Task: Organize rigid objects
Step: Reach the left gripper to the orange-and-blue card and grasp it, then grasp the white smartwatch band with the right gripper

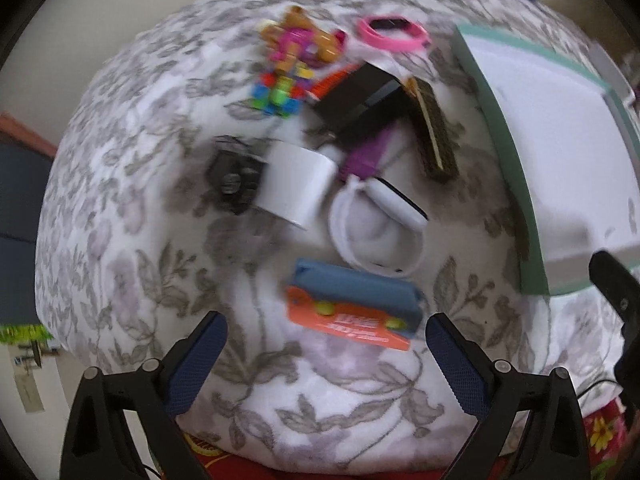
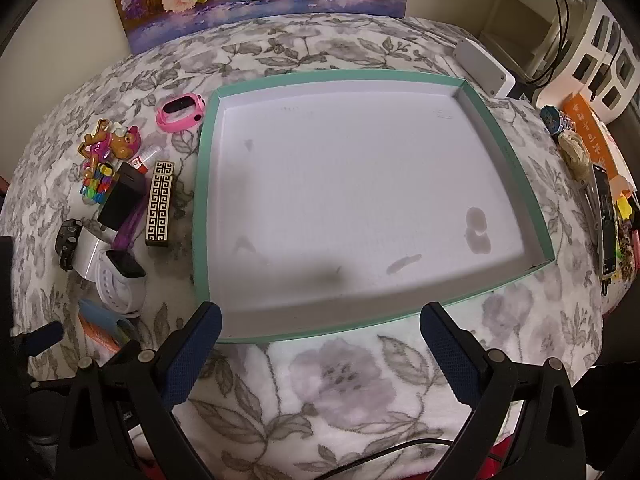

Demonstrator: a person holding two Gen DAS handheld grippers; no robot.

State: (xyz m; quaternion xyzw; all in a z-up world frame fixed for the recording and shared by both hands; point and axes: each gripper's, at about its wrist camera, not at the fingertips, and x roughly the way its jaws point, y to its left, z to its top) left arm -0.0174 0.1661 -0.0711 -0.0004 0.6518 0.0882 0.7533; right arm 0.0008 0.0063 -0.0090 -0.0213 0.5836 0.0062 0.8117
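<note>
Since the tray (image 2: 206, 184) holds nothing yet and every object sits piled just left of it, we hover both grippers, left gripper (image 1: 326, 344) and right gripper (image 2: 320, 332), jaws apart, with all sorting still ahead.

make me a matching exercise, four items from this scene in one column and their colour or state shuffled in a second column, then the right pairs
Items
1. watch
2. tray
3. patterned box
4. left gripper

Colour or state
A. open, holding nothing
B. pink
C. black and gold key pattern
D. teal rim, white inside, nothing in it

Pairs: 1-B, 2-D, 3-C, 4-A
</note>
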